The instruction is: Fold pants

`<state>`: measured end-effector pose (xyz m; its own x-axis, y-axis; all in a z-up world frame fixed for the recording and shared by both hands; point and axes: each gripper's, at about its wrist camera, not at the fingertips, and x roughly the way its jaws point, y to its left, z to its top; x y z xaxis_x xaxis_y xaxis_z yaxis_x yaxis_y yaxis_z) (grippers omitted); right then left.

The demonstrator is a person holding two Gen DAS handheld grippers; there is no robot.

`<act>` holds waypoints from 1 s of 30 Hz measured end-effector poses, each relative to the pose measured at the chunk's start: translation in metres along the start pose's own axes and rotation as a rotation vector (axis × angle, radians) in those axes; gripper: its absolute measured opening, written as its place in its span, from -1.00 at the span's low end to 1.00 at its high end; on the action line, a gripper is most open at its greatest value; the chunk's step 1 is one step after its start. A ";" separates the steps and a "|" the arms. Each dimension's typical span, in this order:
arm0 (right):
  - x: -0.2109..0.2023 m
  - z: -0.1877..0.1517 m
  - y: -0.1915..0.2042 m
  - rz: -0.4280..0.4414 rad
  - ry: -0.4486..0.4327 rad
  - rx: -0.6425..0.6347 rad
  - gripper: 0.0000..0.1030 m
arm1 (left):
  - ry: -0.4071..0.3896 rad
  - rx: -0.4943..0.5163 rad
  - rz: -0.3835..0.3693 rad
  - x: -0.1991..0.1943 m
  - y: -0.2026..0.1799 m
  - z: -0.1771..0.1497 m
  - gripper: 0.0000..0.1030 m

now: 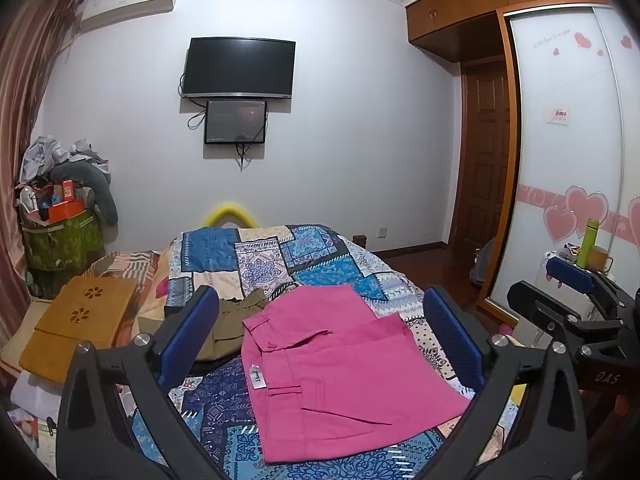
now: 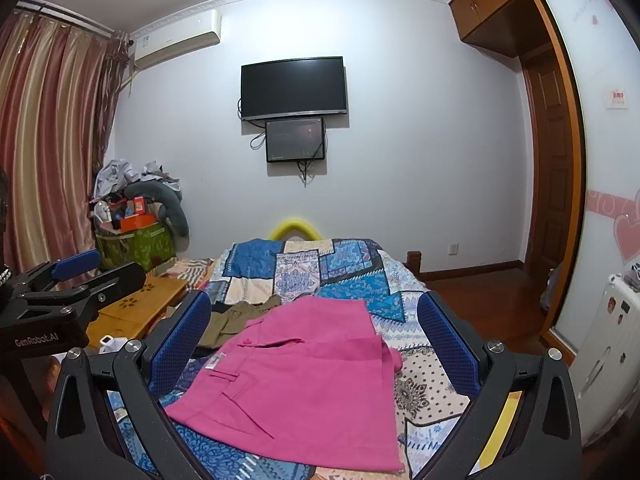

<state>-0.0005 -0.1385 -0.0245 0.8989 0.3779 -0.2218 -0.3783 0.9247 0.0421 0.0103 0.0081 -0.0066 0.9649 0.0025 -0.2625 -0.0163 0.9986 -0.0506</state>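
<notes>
I have both grippers hovering apart over the bed's near edge, the left gripper (image 1: 320,336) and right gripper (image 2: 316,340) each spread wide and holding nothing. The pink pants (image 1: 344,376) lie folded flat on the patchwork quilt (image 1: 280,256) just ahead of both, waistband toward the left edge. They look like smooth woven cotton in a squarish stack; olive shorts (image 1: 236,320) are crumpled beyond.

White wall (image 1: 360,120) carries a dark TV (image 1: 239,67); smaller screen (image 1: 235,121) directly below it, air conditioner (image 1: 128,2) up-left of it. Striped curtain (image 2: 48,140) far left of TV. Wooden wardrobe (image 1: 500,8) and door (image 1: 486,160) right of TV. Reddish wood floor (image 2: 488,300).
</notes>
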 end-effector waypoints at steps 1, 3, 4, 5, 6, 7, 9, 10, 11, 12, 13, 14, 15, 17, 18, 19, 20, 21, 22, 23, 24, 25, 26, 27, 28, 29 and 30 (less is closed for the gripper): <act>-0.001 0.001 -0.001 0.000 0.000 0.001 0.99 | 0.000 0.000 0.001 0.000 0.000 -0.001 1.00; 0.000 0.001 0.000 -0.002 -0.001 -0.002 0.99 | 0.000 0.000 0.002 0.000 0.001 0.000 1.00; 0.000 0.000 0.000 -0.002 -0.001 -0.002 0.99 | 0.000 -0.001 0.002 0.000 0.001 0.000 1.00; 0.000 0.001 0.000 -0.001 0.000 -0.001 0.99 | 0.000 -0.001 0.001 0.000 0.001 0.000 1.00; 0.000 0.001 0.000 -0.001 0.000 -0.002 0.99 | 0.000 -0.001 0.001 0.000 0.001 0.000 1.00; 0.000 0.000 0.000 -0.002 -0.001 -0.002 0.99 | -0.001 0.000 0.002 0.000 0.001 -0.001 1.00; 0.000 0.002 0.000 -0.002 0.000 -0.002 0.99 | -0.001 0.000 0.002 0.000 0.001 0.000 1.00; 0.001 0.001 0.000 -0.002 0.001 -0.001 0.99 | -0.001 0.001 0.003 0.000 0.001 0.000 1.00; 0.000 0.002 0.000 -0.002 0.002 -0.002 0.99 | -0.002 0.002 0.004 0.000 0.002 0.000 1.00; 0.000 0.002 -0.001 -0.001 0.001 -0.002 0.99 | -0.002 0.001 0.003 0.000 0.002 0.000 1.00; 0.000 0.001 0.000 -0.002 0.000 -0.002 0.99 | -0.001 0.001 0.001 0.000 0.002 0.000 1.00; 0.000 0.001 0.000 -0.001 0.000 -0.002 0.99 | -0.003 -0.002 0.002 -0.001 0.002 -0.001 1.00; 0.000 0.002 -0.001 -0.001 0.001 -0.002 0.99 | -0.004 -0.002 0.002 -0.001 0.002 -0.001 1.00; 0.000 0.002 -0.001 -0.002 0.001 -0.002 0.99 | -0.005 0.000 0.002 -0.002 0.002 -0.001 1.00; 0.000 0.002 -0.001 -0.002 0.001 -0.002 0.99 | -0.004 0.001 0.001 -0.002 0.002 -0.001 1.00; 0.000 0.002 -0.001 -0.001 0.001 -0.002 0.99 | -0.003 0.002 0.000 -0.002 0.003 -0.001 1.00; 0.000 0.002 -0.001 -0.001 0.001 -0.001 0.99 | -0.003 0.004 0.000 -0.002 0.003 -0.001 1.00; 0.000 0.002 -0.001 -0.001 0.001 -0.001 0.99 | -0.004 0.006 0.001 -0.003 0.003 -0.001 1.00; 0.001 0.002 0.000 -0.001 0.001 -0.001 0.99 | -0.003 0.007 0.004 -0.002 0.000 0.000 1.00; 0.000 0.002 0.000 -0.002 0.001 -0.002 0.99 | -0.004 0.008 0.004 -0.002 0.000 0.000 1.00; 0.000 0.002 -0.001 -0.002 0.001 -0.002 0.99 | -0.005 0.008 0.004 -0.002 0.000 0.001 1.00; 0.000 0.002 -0.001 -0.002 0.000 -0.003 0.99 | -0.005 0.008 0.003 -0.002 0.000 0.001 1.00; 0.000 0.002 -0.001 -0.001 0.001 -0.002 0.99 | -0.006 0.008 0.003 -0.003 0.001 0.001 1.00; 0.001 0.002 -0.001 -0.001 0.000 -0.002 0.99 | -0.005 0.008 0.003 -0.002 -0.001 0.002 1.00; 0.001 0.002 -0.001 -0.001 0.001 -0.002 0.99 | -0.006 0.008 0.002 -0.002 -0.001 0.002 1.00; 0.000 0.002 -0.001 -0.001 0.000 -0.003 0.99 | -0.007 0.007 0.002 -0.002 0.000 0.002 1.00; 0.000 0.002 -0.001 -0.001 0.000 -0.003 0.99 | -0.007 0.007 0.002 -0.002 0.000 0.002 1.00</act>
<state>0.0006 -0.1389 -0.0225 0.8994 0.3766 -0.2217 -0.3778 0.9251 0.0388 0.0092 0.0081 -0.0040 0.9668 0.0043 -0.2556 -0.0160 0.9989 -0.0435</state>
